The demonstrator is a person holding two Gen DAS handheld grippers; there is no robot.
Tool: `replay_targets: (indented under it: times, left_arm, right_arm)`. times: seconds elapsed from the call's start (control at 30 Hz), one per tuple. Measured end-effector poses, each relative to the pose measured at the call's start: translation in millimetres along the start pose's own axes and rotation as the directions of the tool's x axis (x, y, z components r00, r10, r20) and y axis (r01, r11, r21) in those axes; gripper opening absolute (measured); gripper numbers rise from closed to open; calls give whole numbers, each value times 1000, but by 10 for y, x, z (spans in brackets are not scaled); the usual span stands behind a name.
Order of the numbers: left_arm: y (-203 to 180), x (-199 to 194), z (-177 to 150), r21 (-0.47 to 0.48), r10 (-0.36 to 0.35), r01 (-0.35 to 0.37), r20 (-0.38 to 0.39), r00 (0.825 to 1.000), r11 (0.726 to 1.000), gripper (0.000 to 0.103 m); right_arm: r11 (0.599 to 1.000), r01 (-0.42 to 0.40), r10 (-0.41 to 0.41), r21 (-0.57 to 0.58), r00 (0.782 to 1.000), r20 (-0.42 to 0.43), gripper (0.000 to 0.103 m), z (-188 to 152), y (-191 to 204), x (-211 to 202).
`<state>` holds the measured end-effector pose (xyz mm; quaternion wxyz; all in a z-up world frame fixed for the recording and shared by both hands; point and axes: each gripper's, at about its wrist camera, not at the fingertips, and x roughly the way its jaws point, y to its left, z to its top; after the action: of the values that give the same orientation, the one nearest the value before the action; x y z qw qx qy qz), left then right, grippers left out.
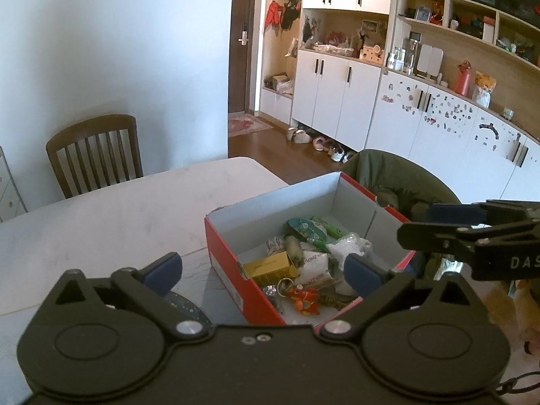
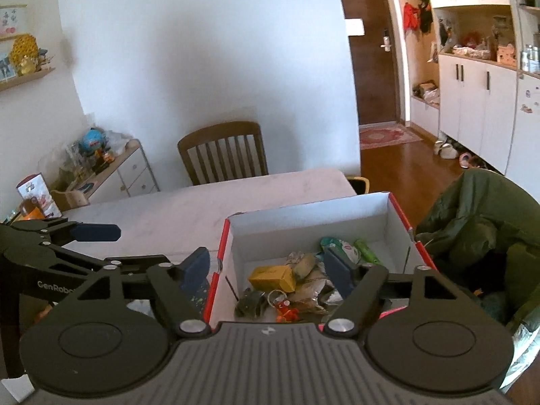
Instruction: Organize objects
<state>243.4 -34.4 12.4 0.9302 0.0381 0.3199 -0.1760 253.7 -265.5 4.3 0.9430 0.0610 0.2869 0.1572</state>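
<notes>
Marble table (image 1: pixel 118 209) bears a red box (image 1: pixel 229 263); left gripper (image 1: pixel 263 271) and right gripper (image 2: pixel 266 268) both gape empty.

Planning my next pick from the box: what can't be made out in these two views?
- Near end of the red box: hidden by the open left gripper and open right gripper bodies.
- Dark speckled object beside it: mostly covered, both views.
- White packets: print too small.

Wooden chair (image 1: pixel 94 155) by white wall, green jacket (image 2: pixel 479 222), white cabinets (image 1: pixel 337 98)
</notes>
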Motion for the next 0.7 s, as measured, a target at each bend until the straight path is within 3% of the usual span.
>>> replay_targets:
  times: [0.2,0.7]
  left_arm:
    - [2,-30,-37,-1,-17,17,-1,1000,1000,102]
    - [-23,-94,-138,11,-32,32,9,999,999,102]
  right_arm:
    - [999,38,-38,31,999,15,94,-48,-14,-47]
    - [996,72,-74,49,996,45,95,-161,49,-166]
